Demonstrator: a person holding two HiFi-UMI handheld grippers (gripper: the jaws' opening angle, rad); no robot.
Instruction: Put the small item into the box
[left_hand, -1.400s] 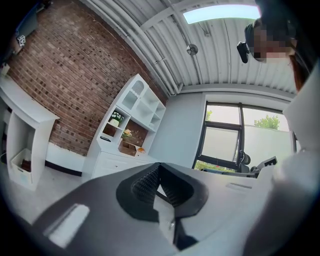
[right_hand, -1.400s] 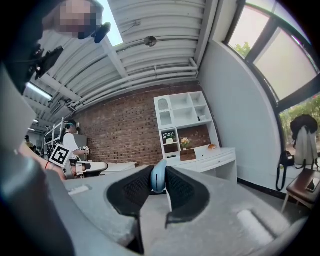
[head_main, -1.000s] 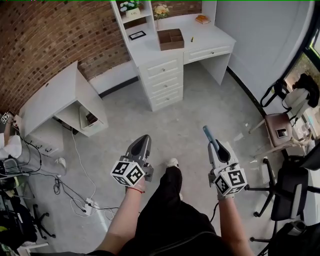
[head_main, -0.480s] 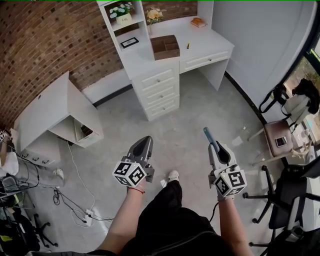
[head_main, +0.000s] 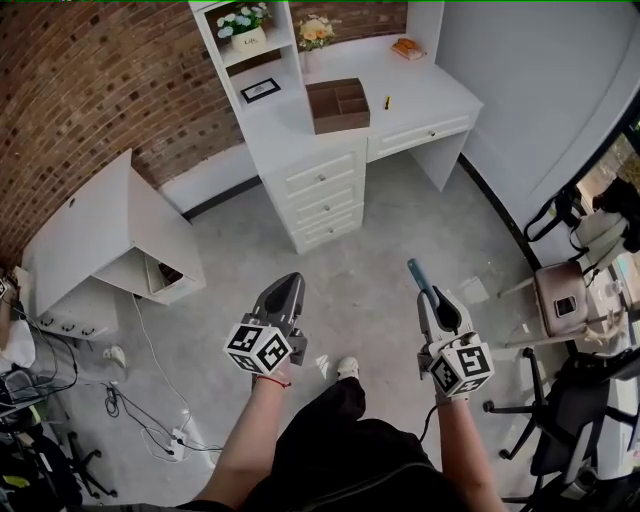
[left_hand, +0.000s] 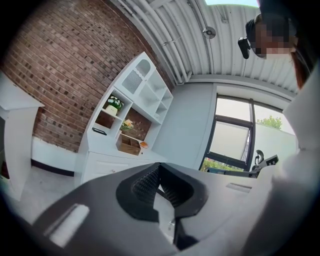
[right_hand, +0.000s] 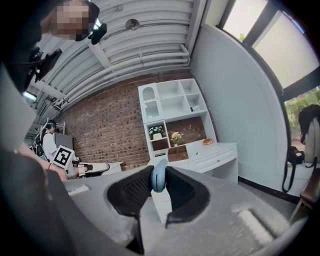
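Between the jaws of my right gripper (head_main: 435, 300): blue item (head_main: 418, 275), clamped. Left gripper (head_main: 288, 286) closed, empty. Box (head_main: 337, 105) on desk (head_main: 425, 95), well apart from me. Approach and drop not yet done.

A white desk (head_main: 430, 95) with a shelf unit at its back stands against the brick wall, on the grey floor (head_main: 380, 260). On the desktop, a brown wooden box (head_main: 338, 105) with open compartments sits near the front edge, above the drawers. A small yellow item (head_main: 387, 102) lies just to its right, apart from it. An orange object (head_main: 406, 47) rests near the back right corner, and a black frame (head_main: 261, 90) lies toward the left edge. A pot of white flowers (head_main: 245, 25) and a bunch of yellow flowers (head_main: 314, 32) stand at the back. On the floor to the left are a second white desk (head_main: 100, 230), cables and a power strip (head_main: 178, 440); chairs (head_main: 560, 300) stand at the right.
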